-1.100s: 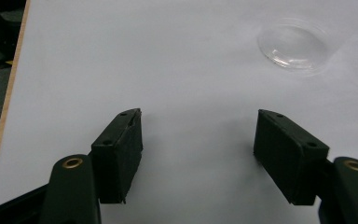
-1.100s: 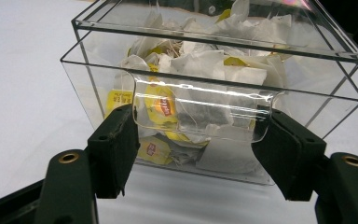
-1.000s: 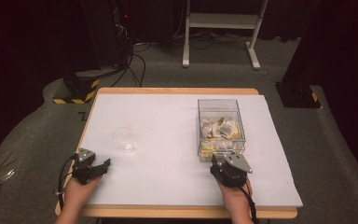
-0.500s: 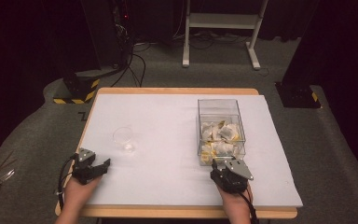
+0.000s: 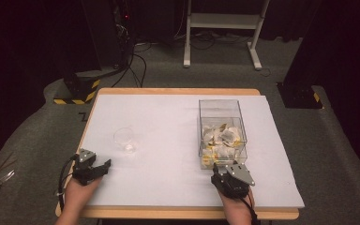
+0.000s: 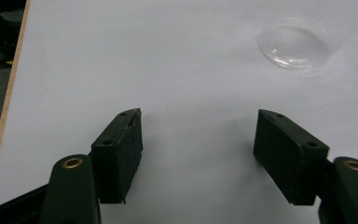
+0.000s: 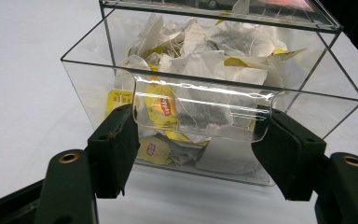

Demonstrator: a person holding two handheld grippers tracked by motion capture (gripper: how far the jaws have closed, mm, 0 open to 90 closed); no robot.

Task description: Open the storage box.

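A clear plastic box (image 5: 221,131) full of white tea bags with yellow tags (image 7: 200,70) stands on the right half of the white table (image 5: 168,122). My right gripper (image 5: 226,172) is open just in front of the box's near wall, its jaws either side of the front lip (image 7: 200,112). A small clear glass (image 5: 123,139) stands on the left half. My left gripper (image 5: 98,168) is open near the table's front left, short of the glass (image 6: 292,46), nothing between its jaws.
The table's wooden edge (image 5: 187,213) runs along the front and its left side (image 6: 7,102). Beyond the table lie grey carpet, cables (image 5: 136,61), a white stand (image 5: 222,28) and a yellow-black striped base (image 5: 75,91).
My right gripper has drawn back a little toward the front edge, away from the box. The left gripper, glass and box have not moved.
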